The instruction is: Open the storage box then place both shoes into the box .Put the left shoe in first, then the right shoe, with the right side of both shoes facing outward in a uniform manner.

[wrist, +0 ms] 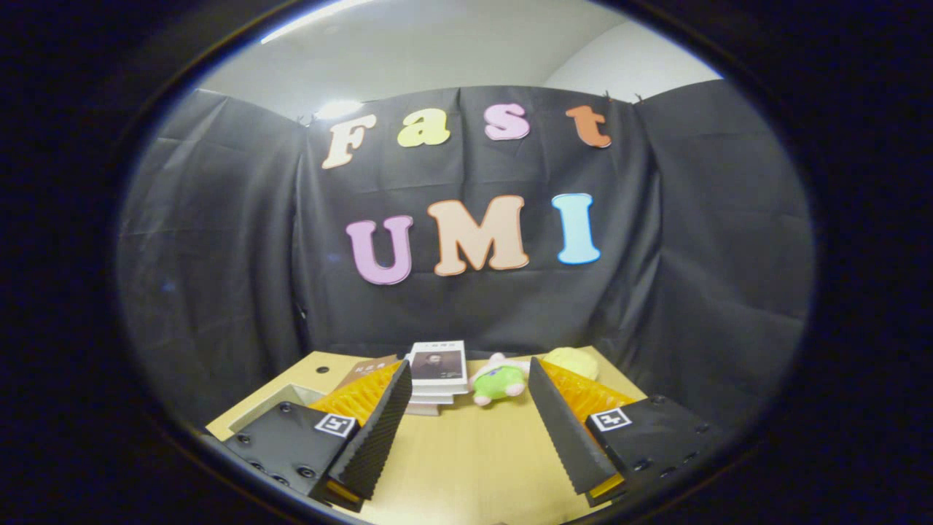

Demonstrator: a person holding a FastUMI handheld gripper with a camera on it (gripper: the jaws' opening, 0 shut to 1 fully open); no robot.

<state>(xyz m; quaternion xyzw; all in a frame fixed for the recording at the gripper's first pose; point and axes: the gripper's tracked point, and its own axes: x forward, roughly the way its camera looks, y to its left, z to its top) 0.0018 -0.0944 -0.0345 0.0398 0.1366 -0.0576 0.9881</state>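
Note:
My gripper (470,397) is held above the wooden table (474,467), its two fingers spread wide apart with nothing between them. The left fingertip (397,386) and the right fingertip (543,386) point toward the back of the table. Beyond them stand small items by the booth wall.
A stack of books (437,368) lies at the back of the table, just past the left finger. A green plush toy (498,383) sits beside it, between the fingertips and farther off. A yellow soft object (572,361) rests behind the right finger. The table's left edge (291,386) is near.

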